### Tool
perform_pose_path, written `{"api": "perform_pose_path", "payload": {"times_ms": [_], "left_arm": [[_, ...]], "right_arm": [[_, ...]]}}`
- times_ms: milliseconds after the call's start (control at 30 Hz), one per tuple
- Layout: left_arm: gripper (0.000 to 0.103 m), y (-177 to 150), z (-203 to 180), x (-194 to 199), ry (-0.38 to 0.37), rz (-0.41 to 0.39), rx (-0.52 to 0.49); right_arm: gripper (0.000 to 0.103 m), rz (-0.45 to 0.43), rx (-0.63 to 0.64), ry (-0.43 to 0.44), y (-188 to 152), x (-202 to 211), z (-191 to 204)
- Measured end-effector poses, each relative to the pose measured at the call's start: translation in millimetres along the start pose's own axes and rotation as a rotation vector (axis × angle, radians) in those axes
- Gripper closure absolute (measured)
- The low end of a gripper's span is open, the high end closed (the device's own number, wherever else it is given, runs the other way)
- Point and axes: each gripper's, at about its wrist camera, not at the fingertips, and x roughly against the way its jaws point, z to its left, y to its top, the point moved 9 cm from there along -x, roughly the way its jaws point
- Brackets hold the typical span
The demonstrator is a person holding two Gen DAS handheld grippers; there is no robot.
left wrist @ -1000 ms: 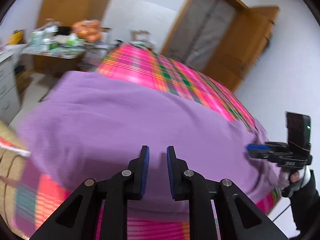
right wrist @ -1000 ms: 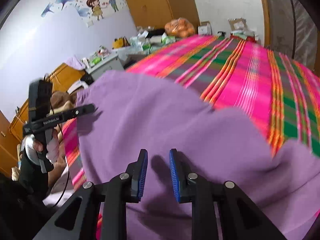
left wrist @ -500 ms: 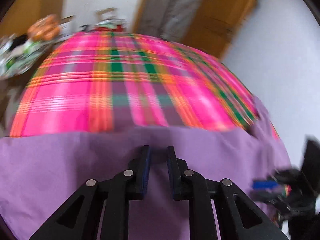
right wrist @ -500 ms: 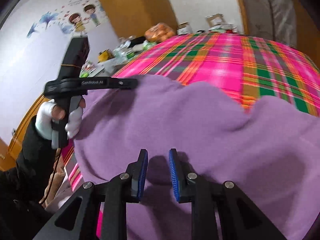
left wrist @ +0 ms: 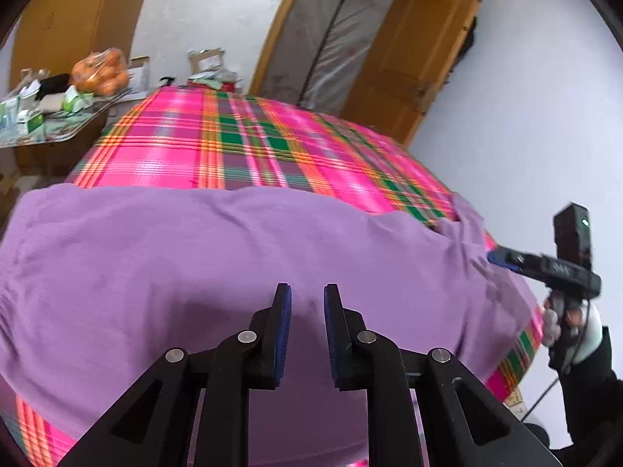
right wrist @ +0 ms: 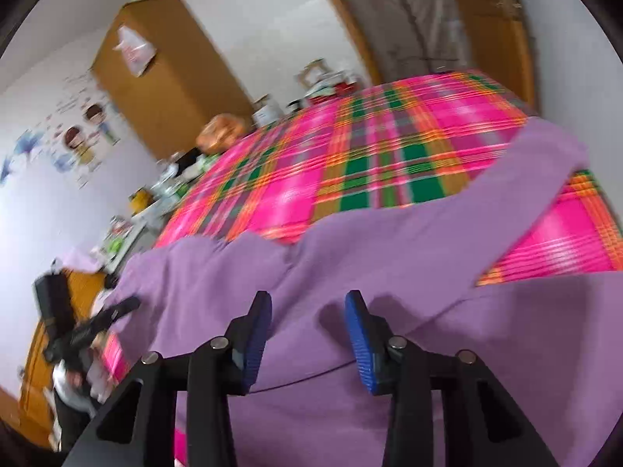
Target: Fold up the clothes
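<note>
Garment [left wrist: 249, 257], purple, spread on the plaid bed [left wrist: 241, 148]; your left gripper [left wrist: 307, 327] and right gripper [right wrist: 307, 334] hover released above it.

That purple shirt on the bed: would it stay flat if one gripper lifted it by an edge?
Probably not. The purple shirt already ripples and drapes over the plaid bedspread, so it looks soft and floppy. Its sleeve would likely dangle.

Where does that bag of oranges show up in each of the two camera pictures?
Left wrist view: the bag of oranges sits at the upper left, on the cluttered side table beyond the bed's far corner.
Right wrist view: the same bag is left of centre, blurred, just past the bed's edge below the wooden wardrobe.
Shared landmark: the pink plaid bedspread, with the purple garment spread over its near end.
</note>
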Motion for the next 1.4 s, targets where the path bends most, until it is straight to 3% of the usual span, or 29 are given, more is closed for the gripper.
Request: {"api": "perform_pose_path", "payload": {"times_ms": [233, 567, 667, 833, 1100, 1367, 1400], "left_arm": [[0.085, -19, -1, -22, 0.055, 0.05, -0.004], [0.085, -22, -1, -20, 0.03, 0.026, 0.023], [0.085, -24, 0, -18, 0.013, 0.023, 0.036], [0.085, -23, 1, -18, -0.004, 0.022, 0.05], [0.085, -23, 0, -17, 0.005, 0.02, 0.043], [0.085, -24, -3, -13, -0.011, 0.021, 0.052], [0.085, -25, -4, -11, -0.015, 0.02, 0.051]], "right_arm": [[0.062, -0.07, -0.081, -0.233, 35, 0, -57], [0.064, 0.082, -0.011, -0.427, 53, -51, -90], [0.098, 0.086, 0.021, -0.479, 53, -53, -95], [0.099, 0.026, -0.07, -0.363, 62, -38, -101], [0.1, -0.249, -0.09, -0.211, 101, 57, -66], [0.099, -0.356, -0.074, -0.249, 63, 135, -45], [0.099, -0.329, -0.094, -0.265, 51, 134, -51]]}}
